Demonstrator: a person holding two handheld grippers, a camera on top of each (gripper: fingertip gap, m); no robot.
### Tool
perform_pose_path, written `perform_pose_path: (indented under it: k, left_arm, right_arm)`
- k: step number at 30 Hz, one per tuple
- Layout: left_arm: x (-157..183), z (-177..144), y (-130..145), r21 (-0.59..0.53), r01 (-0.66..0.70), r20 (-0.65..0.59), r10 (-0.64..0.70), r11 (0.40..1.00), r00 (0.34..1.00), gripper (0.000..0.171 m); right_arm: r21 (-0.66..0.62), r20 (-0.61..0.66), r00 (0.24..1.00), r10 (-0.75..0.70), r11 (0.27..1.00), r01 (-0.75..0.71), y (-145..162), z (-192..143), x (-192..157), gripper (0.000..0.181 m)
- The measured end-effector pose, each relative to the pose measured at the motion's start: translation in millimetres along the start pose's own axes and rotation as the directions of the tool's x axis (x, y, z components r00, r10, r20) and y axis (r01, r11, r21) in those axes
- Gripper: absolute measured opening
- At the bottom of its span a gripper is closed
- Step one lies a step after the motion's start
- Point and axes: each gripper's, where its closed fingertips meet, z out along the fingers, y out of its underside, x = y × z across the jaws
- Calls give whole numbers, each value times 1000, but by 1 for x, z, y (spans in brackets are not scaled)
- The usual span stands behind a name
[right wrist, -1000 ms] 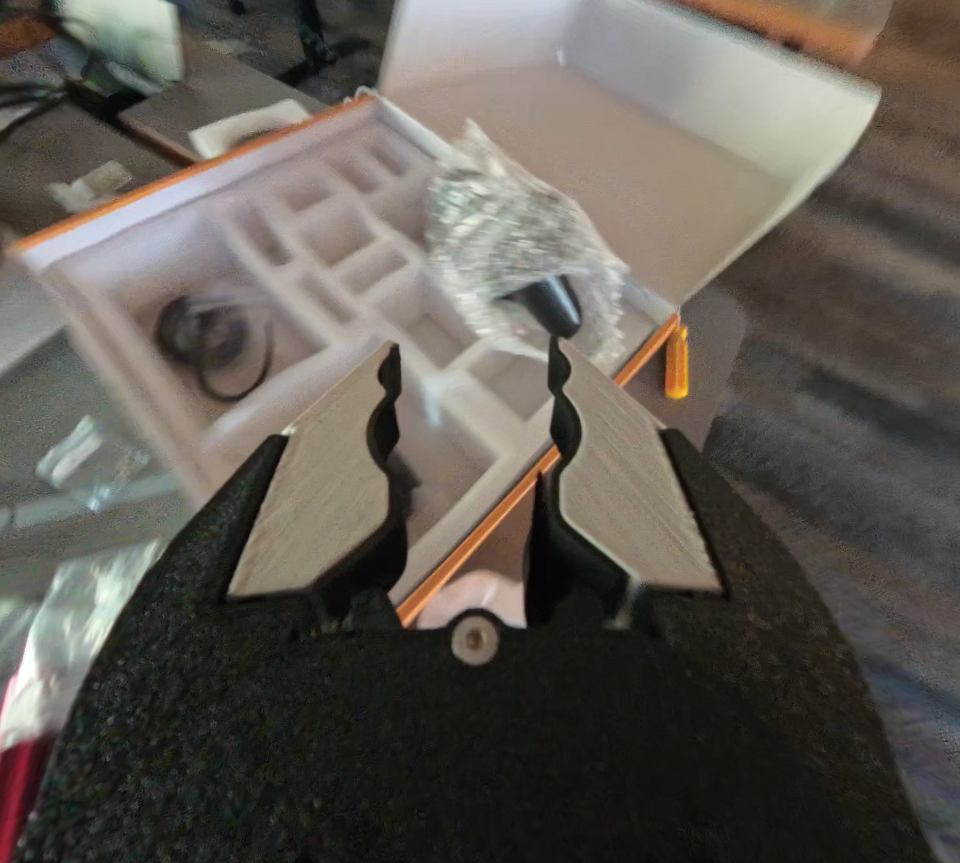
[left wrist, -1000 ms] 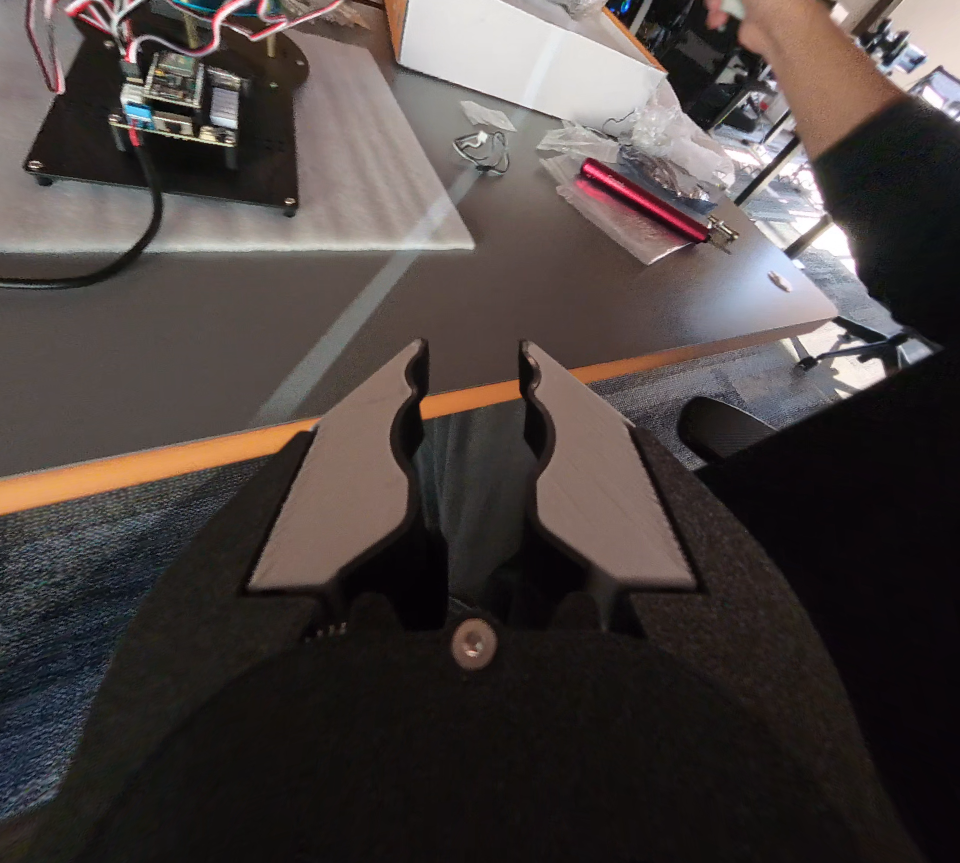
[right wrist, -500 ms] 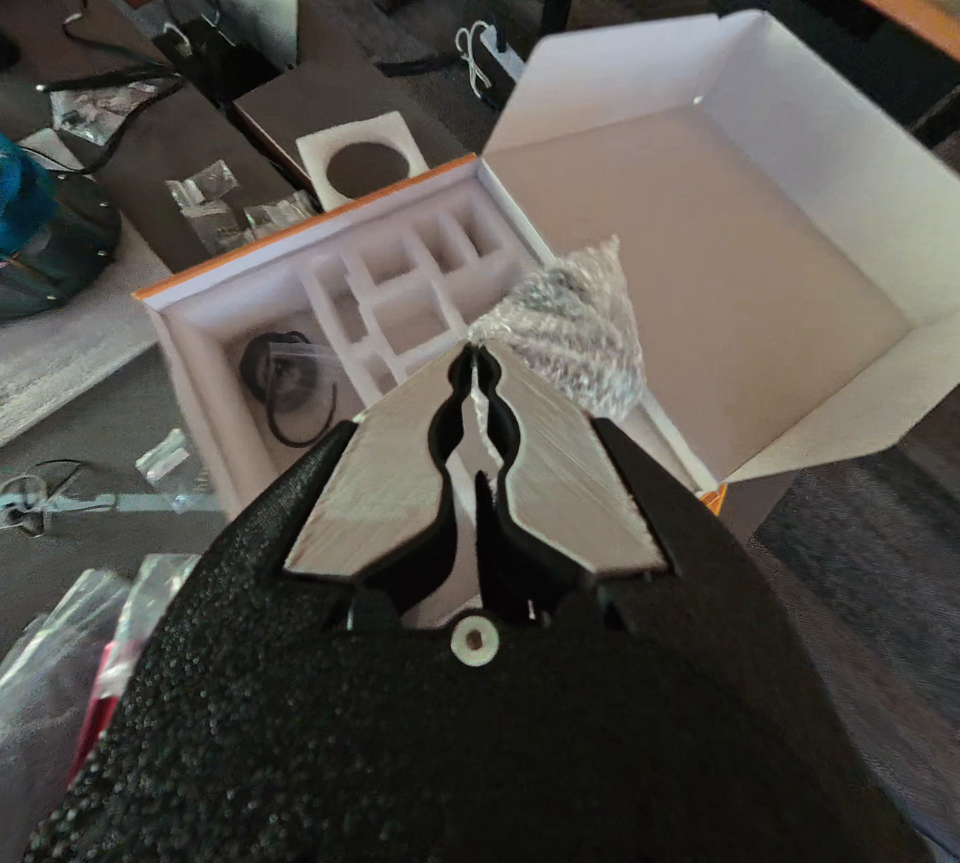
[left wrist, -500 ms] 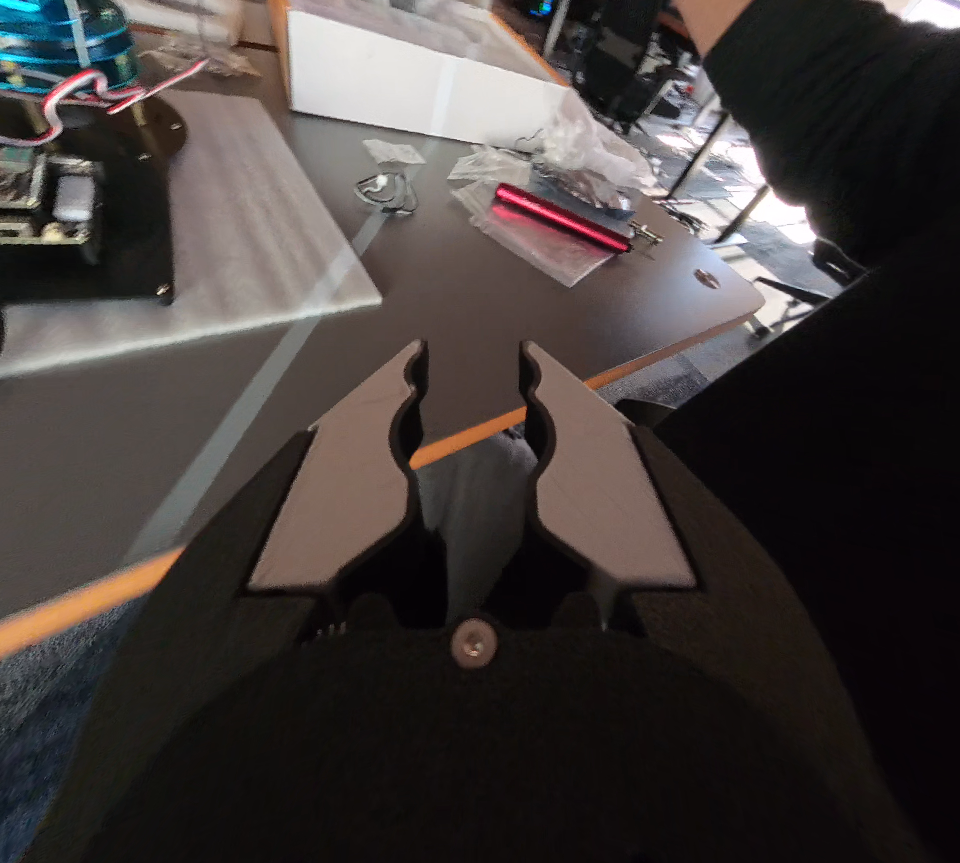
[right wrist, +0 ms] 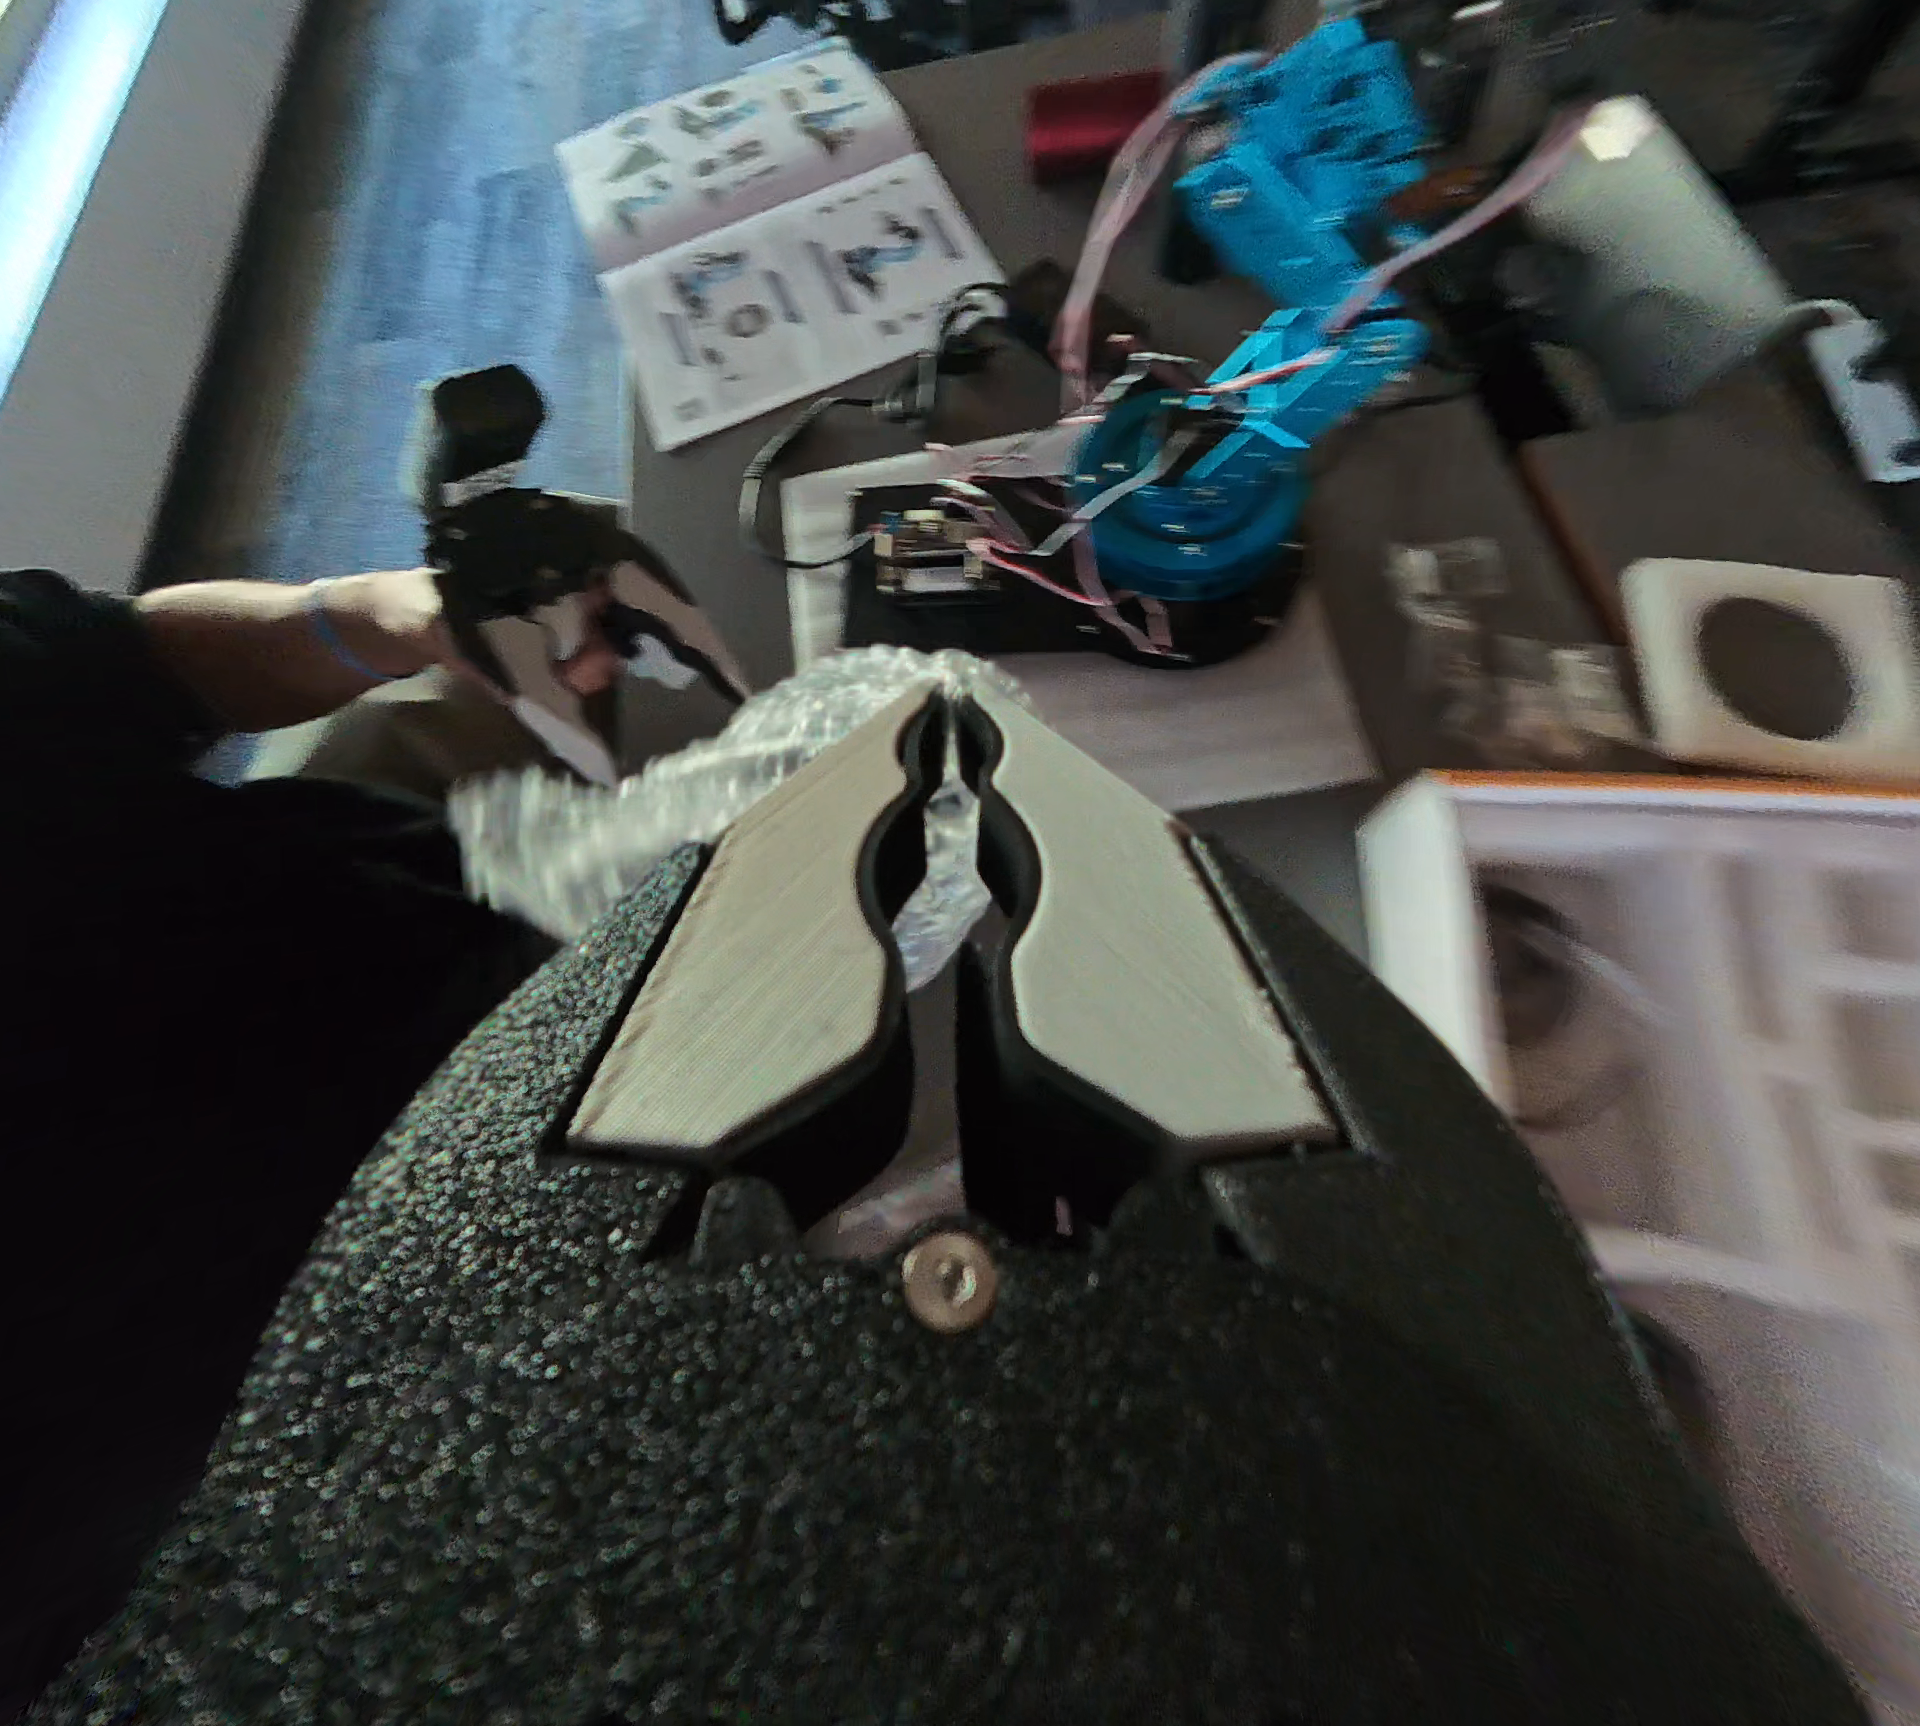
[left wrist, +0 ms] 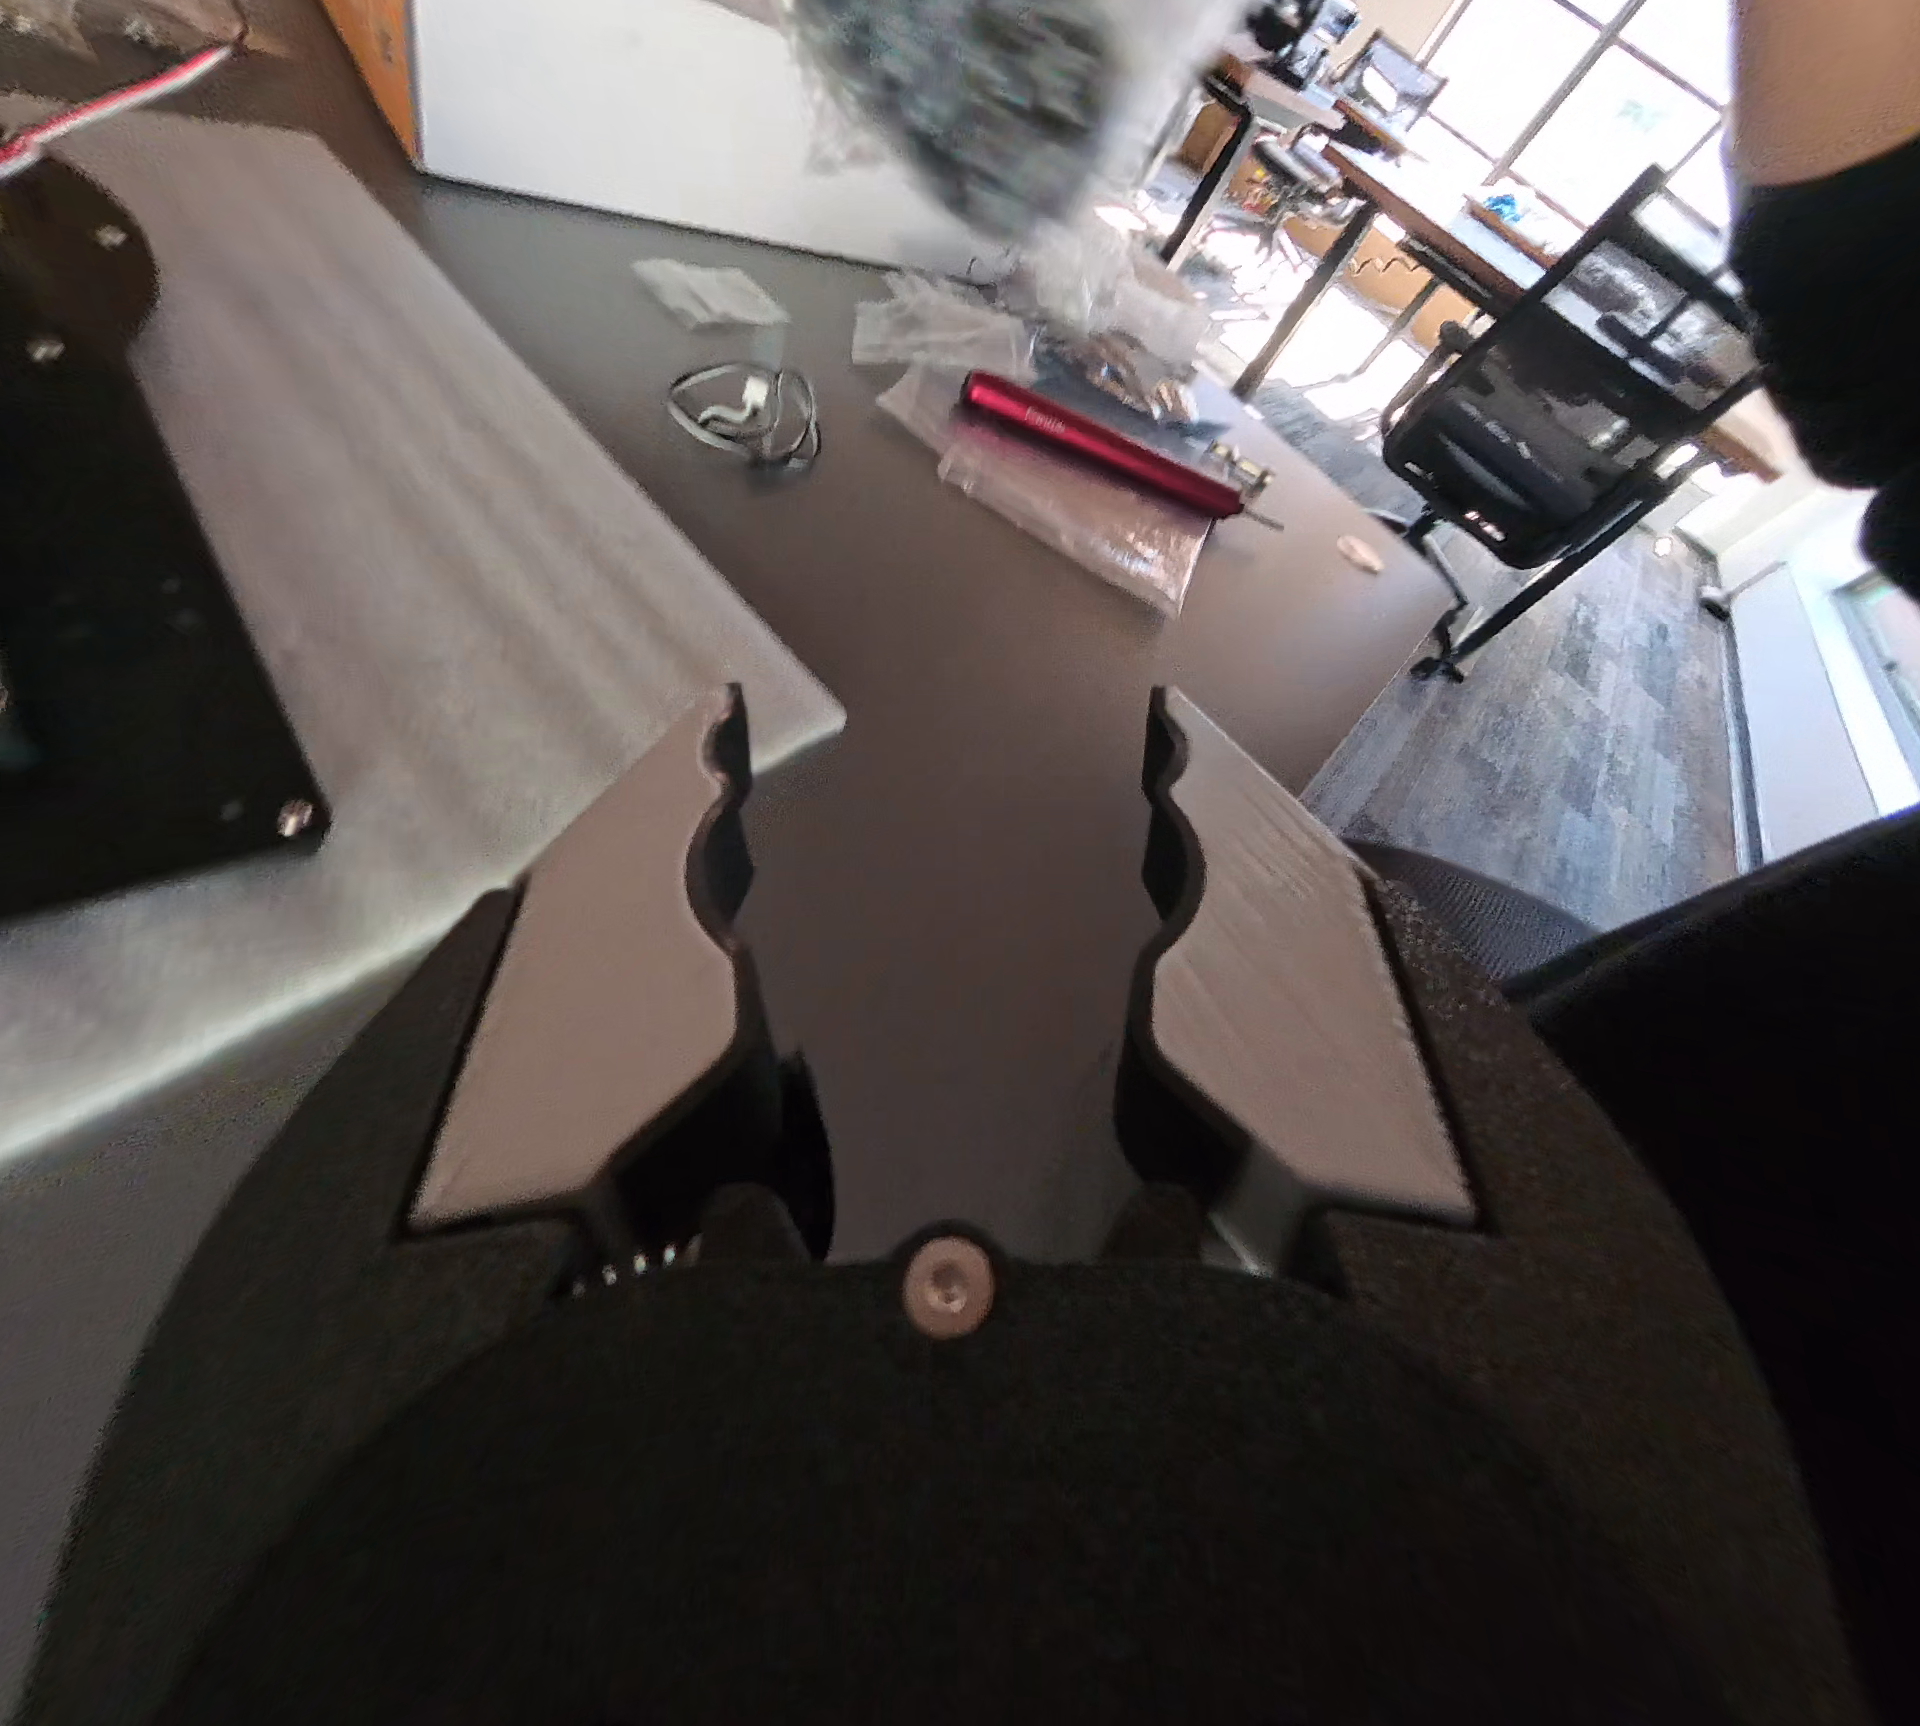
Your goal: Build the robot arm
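Right wrist view: the right gripper (right wrist: 948, 708) is clenched on a bubble-wrap bundle (right wrist: 582, 819), its fingertips pinching the clear wrap, which bulges out toward 9 o'clock.
Left wrist view: the left gripper (left wrist: 940, 720) is released, jaws spread wide and holding nothing, above the dark table (left wrist: 935, 637).
Bundle seen from the left: the bubble-wrap bundle (left wrist: 966, 3) hangs in the air at 12 o'clock, blurred, with something dark inside; what it is cannot be told.
White box: an open white box (left wrist: 623, 66) with an orange side sits at 11 o'clock behind the bundle; in the right wrist view its foam-divided inside (right wrist: 1714, 1032) lies at 3 o'clock.
Foam sheet: a white foam sheet (left wrist: 436, 596) at 10 o'clock carries a black base plate (left wrist: 114, 616).
Blue assembly: a blue wired mechanism (right wrist: 1226, 450) stands on that plate at 1 o'clock in the right wrist view.
Table litter: a red cylinder (left wrist: 1101, 442) on clear bags at 1 o'clock; a coiled wire (left wrist: 743, 419) just beside it.
Booklet: an open illustrated booklet (right wrist: 779, 232) lies at 11 o'clock.
Other gripper: the left gripper (right wrist: 582, 627) shows at 10 o'clock, well apart from the bundle.
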Motion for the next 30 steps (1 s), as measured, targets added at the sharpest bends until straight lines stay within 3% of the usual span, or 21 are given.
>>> perform_pose_path:
  k: [4, 9, 13, 19, 27, 30]
  left_arm:
    - [6, -27, 33, -41, -32, 47, 34, 999, 998, 75]
    - [12, -49, 71, -120, -88, 118, 102, 989, 988, 62]
    - [28, -46, 80, -76, -10, 49, 13, 997, 999, 57]
    - [34, -15, 68, -40, 94, -31, -95, 995, 995, 58]
    - [35, 37, 39, -136, -80, -49, 74, 987, 996, 56]
    - [32, 51, 38, -254, -90, -140, 56, 963, 989, 56]
  right_arm:
    - [42, 72, 997, -5, 999, 2, 30, 60, -68, 0]
    - [7, 91, 996, 11, 1000, -12, 103, 99, -120, 2]
    - [50, 116, 989, 93, 994, -99, 131, 87, -134, 2]
    - [96, 63, 989, 136, 985, -141, 169, 59, -125, 0]
    - [170, 149, 921, 359, 908, -382, 225, 28, -119, 0]
    - [234, 190, 895, 403, 867, -440, 238, 14, -124, 0]
